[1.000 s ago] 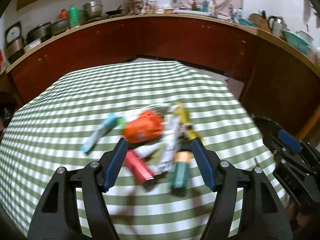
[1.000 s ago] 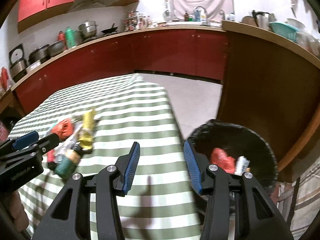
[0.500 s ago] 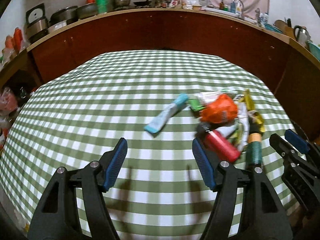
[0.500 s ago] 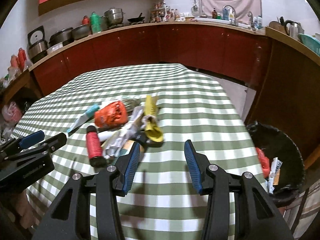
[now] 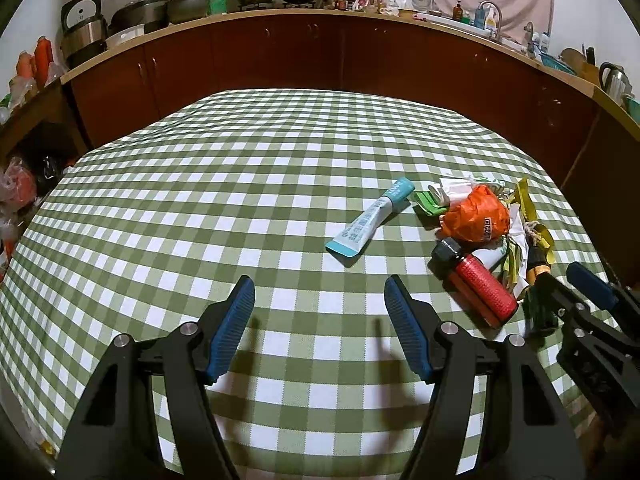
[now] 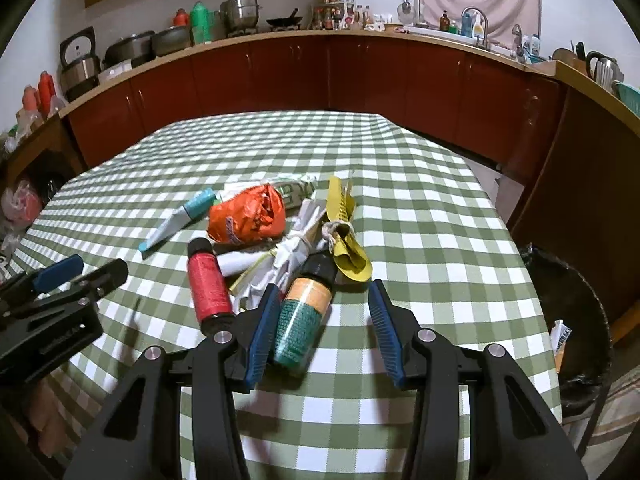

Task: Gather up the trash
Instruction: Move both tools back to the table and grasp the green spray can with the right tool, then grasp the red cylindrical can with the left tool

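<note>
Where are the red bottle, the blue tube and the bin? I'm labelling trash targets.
red bottle [image 6: 209,285], right wrist view, mid body.
blue tube [image 5: 370,219], left wrist view, middle.
bin [image 6: 576,304], right wrist view, black liner.

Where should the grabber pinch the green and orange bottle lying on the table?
Probably across the green lower body of the green and orange bottle, coming from above at its near end. It lies on its side with its bottom towards the right gripper, whose open jaws already sit on either side of it. The black cap end is tucked against the yellow wrapper and white paper, so it is harder to reach.
</note>
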A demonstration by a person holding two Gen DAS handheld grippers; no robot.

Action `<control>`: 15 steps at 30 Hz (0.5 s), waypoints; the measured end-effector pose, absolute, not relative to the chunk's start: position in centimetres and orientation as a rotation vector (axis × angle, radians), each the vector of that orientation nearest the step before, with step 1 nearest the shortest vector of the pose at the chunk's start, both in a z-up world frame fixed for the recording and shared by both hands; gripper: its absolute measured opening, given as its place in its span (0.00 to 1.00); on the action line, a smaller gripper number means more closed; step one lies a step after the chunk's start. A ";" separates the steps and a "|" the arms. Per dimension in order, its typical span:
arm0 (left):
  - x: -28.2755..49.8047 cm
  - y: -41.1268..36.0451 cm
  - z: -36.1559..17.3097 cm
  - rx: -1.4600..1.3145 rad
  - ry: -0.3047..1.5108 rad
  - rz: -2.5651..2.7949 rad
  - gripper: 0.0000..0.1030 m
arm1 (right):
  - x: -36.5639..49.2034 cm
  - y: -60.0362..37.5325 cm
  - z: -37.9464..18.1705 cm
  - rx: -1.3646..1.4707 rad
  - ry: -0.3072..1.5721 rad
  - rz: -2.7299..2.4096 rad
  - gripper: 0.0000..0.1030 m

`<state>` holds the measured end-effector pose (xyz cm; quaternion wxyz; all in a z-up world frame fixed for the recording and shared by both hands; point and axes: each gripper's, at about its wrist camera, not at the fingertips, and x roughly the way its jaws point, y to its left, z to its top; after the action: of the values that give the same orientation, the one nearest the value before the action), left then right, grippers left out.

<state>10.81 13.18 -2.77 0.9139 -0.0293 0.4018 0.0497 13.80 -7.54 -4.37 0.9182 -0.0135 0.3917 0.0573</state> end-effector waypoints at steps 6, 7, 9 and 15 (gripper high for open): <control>11.2 12.5 -3.0 -0.066 0.832 0.084 0.64 | 13.9 -7.2 -4.6 -0.045 0.827 0.129 0.31; 11.2 12.4 -3.0 -0.066 0.831 0.082 0.64 | 14.0 -7.2 -4.6 -0.051 0.830 0.133 0.25; 11.2 12.0 -3.0 -0.062 0.832 0.075 0.64 | 14.0 -7.1 -4.6 -0.060 0.832 0.139 0.24; 11.4 10.3 -3.0 -0.063 0.835 0.059 0.64 | 13.7 -7.3 -4.3 -0.049 0.822 0.155 0.24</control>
<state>11.39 10.31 -2.99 0.9133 -0.0307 0.4052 0.0287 13.70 -7.31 -4.32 0.9134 -0.0240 0.3993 0.0752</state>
